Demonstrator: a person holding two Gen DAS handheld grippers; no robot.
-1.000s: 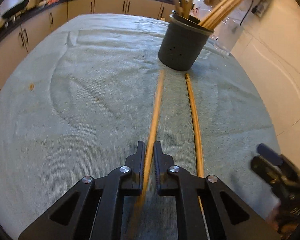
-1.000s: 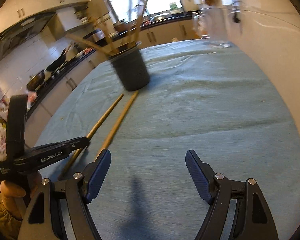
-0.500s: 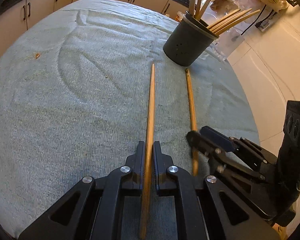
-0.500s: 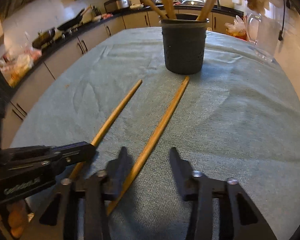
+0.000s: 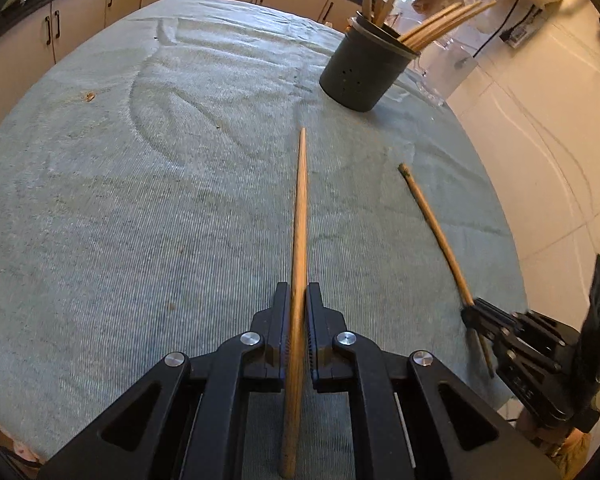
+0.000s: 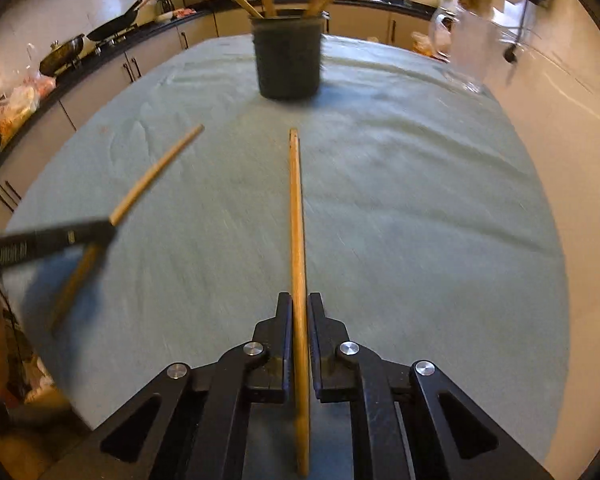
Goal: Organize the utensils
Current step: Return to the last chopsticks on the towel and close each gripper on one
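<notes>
My left gripper (image 5: 298, 292) is shut on a long wooden stick (image 5: 300, 216) that points toward the dark utensil holder (image 5: 360, 76). My right gripper (image 6: 299, 304) is shut on a second wooden stick (image 6: 296, 208), which points at the same holder (image 6: 288, 60). Each gripper shows in the other's view: the right one (image 5: 470, 314) with its stick (image 5: 432, 220), the left one (image 6: 108, 232) with its stick (image 6: 156, 172). Both sticks are lifted a little above the teal cloth. The holder has several wooden utensils standing in it.
The table is covered by a teal towel (image 5: 140, 200). A clear glass jug (image 5: 440, 76) stands right of the holder, near the white wall (image 5: 540, 140). Kitchen cabinets (image 5: 40, 40) and a stove with pans (image 6: 84, 44) line the far and left sides.
My right gripper moved over the second stick, closed on it and lifted it. Both sticks have pulled back from the holder and now diverge. The left gripper stays shut on its stick.
</notes>
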